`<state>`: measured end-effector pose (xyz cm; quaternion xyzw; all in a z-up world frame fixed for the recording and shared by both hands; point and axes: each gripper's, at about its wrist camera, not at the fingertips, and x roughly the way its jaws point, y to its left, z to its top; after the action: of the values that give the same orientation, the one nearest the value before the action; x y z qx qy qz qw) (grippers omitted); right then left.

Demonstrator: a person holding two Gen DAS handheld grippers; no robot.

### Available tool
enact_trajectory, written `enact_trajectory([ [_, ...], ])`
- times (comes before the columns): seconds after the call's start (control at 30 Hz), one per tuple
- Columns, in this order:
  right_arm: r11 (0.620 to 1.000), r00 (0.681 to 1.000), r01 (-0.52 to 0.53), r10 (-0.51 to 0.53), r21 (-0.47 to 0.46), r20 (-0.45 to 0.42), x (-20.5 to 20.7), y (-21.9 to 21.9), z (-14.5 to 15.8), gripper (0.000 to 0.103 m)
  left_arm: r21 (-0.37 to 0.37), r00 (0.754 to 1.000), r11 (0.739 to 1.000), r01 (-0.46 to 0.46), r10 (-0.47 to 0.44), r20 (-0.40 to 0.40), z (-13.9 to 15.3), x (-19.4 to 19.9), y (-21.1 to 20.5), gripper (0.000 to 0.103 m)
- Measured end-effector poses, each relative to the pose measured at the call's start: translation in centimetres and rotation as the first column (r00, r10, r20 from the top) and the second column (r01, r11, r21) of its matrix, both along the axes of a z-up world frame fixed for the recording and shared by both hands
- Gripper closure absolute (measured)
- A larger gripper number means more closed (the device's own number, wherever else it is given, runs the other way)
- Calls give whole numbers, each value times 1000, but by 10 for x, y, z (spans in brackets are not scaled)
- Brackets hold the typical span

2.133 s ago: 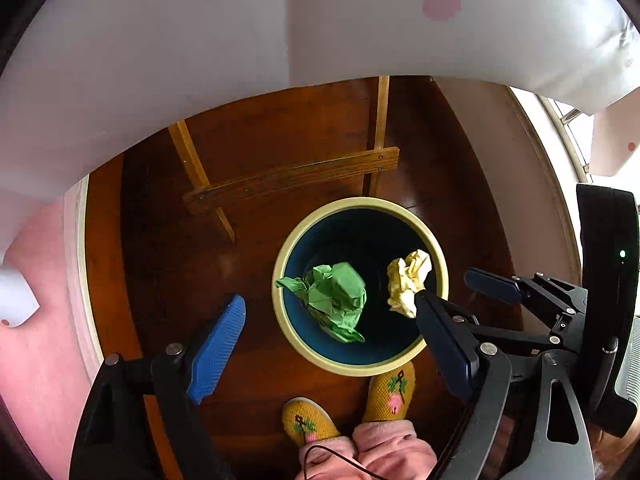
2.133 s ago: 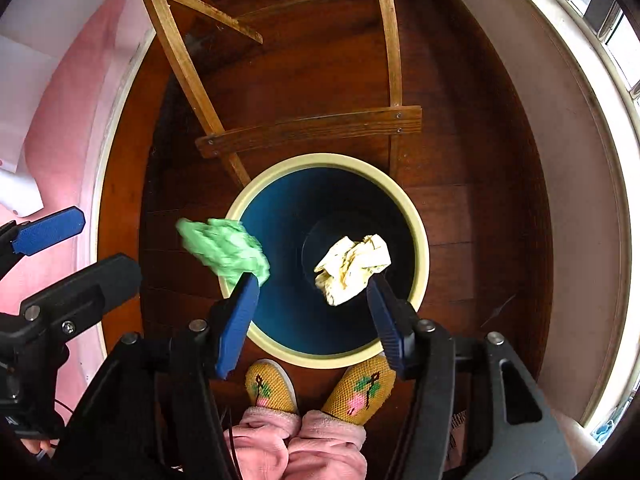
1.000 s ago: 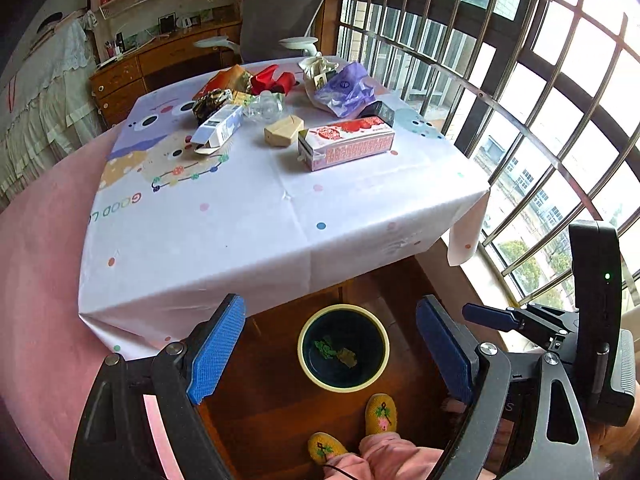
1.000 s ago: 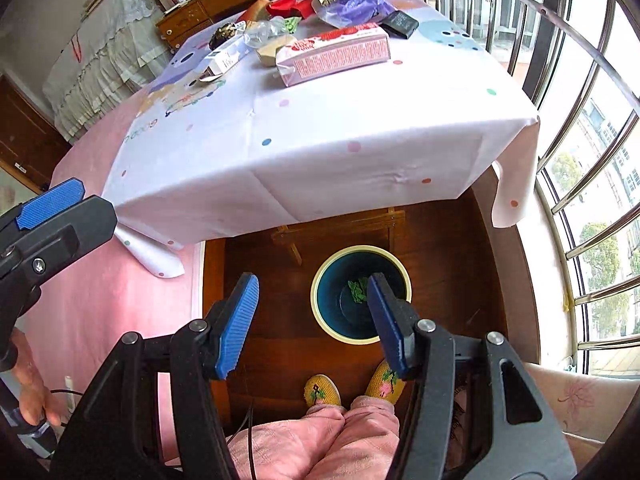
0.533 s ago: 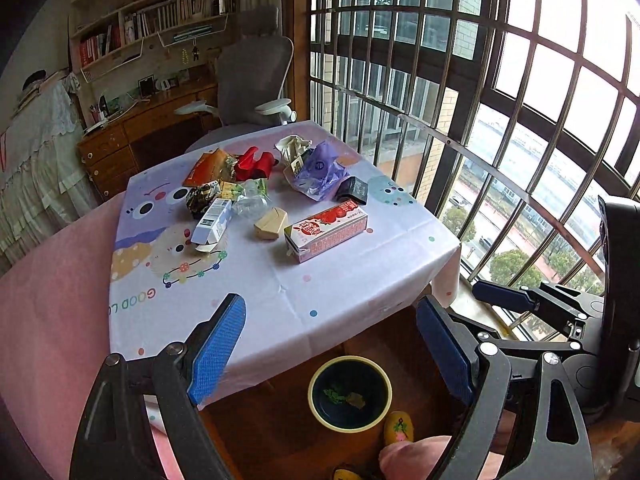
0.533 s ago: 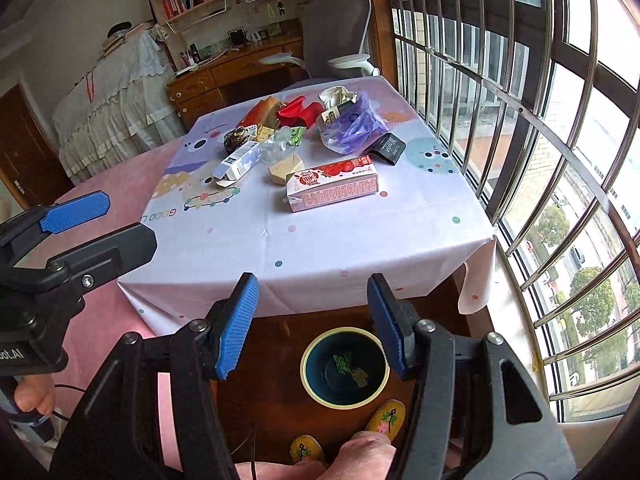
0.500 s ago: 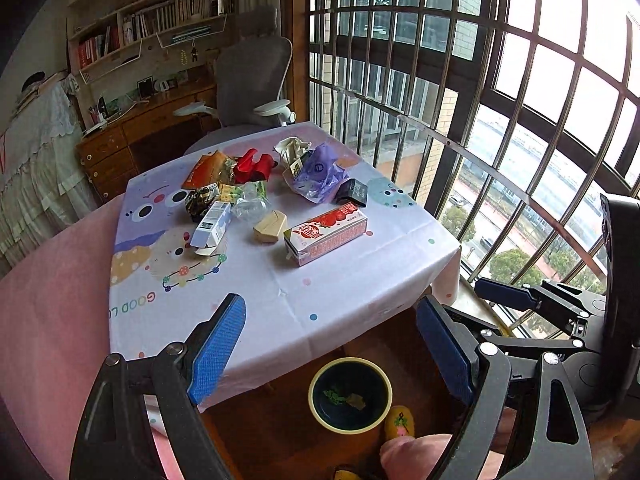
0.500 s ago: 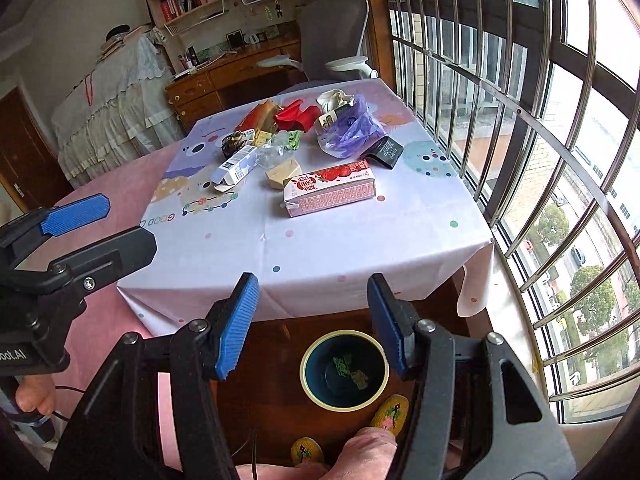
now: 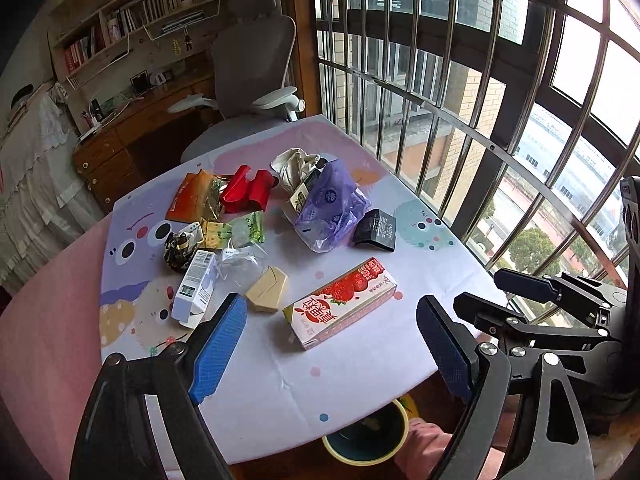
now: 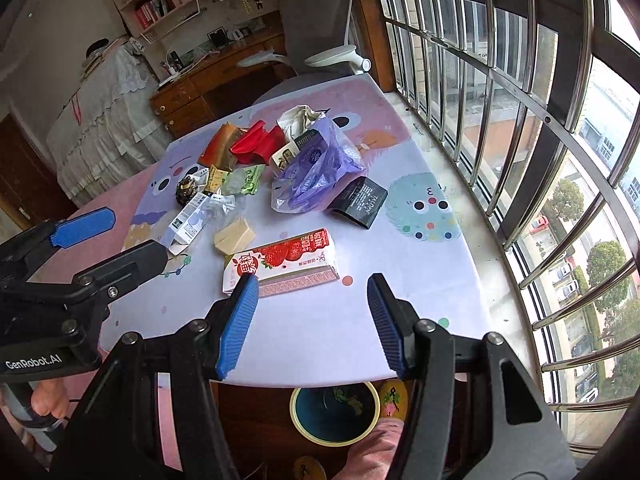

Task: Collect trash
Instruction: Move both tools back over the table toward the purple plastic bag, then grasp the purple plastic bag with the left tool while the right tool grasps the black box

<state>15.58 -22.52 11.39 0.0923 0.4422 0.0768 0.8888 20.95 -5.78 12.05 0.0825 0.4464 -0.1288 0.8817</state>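
Several pieces of trash lie on the table (image 9: 360,368): a strawberry milk carton (image 9: 340,308) (image 10: 280,262), a tan wedge box (image 9: 267,290) (image 10: 234,236), a white-blue carton (image 9: 195,286) (image 10: 185,222), a purple plastic bag (image 9: 330,208) (image 10: 316,172), a black packet (image 9: 376,230) (image 10: 358,200), red wrappers (image 9: 248,194) (image 10: 258,142). Below the table edge stands the yellow-rimmed bin (image 9: 366,436) (image 10: 334,414) with green and yellow paper inside. My left gripper (image 9: 330,354) hangs open above the near table edge. My right gripper (image 10: 312,324) is open too, just short of the milk carton.
A grey office chair (image 9: 252,76) and a wooden desk (image 9: 132,128) stand behind the table. A barred window (image 9: 480,80) runs along the right side. A pink surface (image 9: 44,340) borders the table on the left. A person's pink-clad knee (image 10: 374,450) shows beside the bin.
Both grippers rose from over the bin to above the table, then moved closer to the trash. The green and yellow paper balls dropped into the bin. Both stay open.
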Motion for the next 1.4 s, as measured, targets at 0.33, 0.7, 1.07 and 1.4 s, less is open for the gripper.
enact_trajectory([
  [0.33, 999, 992, 0, 5, 44, -129, 134, -61, -57, 49, 62, 973, 994, -92, 103, -205, -82, 175, -65, 17],
  [0.7, 996, 971, 4, 18, 92, -237, 205, -90, -109, 50, 198, 948, 980, -11, 73, -310, -169, 237, -102, 23],
  [1.07, 993, 946, -23, 60, 119, -320, 229, -68, -140, 49, 212, 946, 977, -17, 84, -314, -191, 247, -95, 90],
  [1.4, 997, 931, 17, 14, 80, -365, 249, -26, -158, 40, 104, 949, 985, -135, 159, -271, -157, 219, -54, 96],
])
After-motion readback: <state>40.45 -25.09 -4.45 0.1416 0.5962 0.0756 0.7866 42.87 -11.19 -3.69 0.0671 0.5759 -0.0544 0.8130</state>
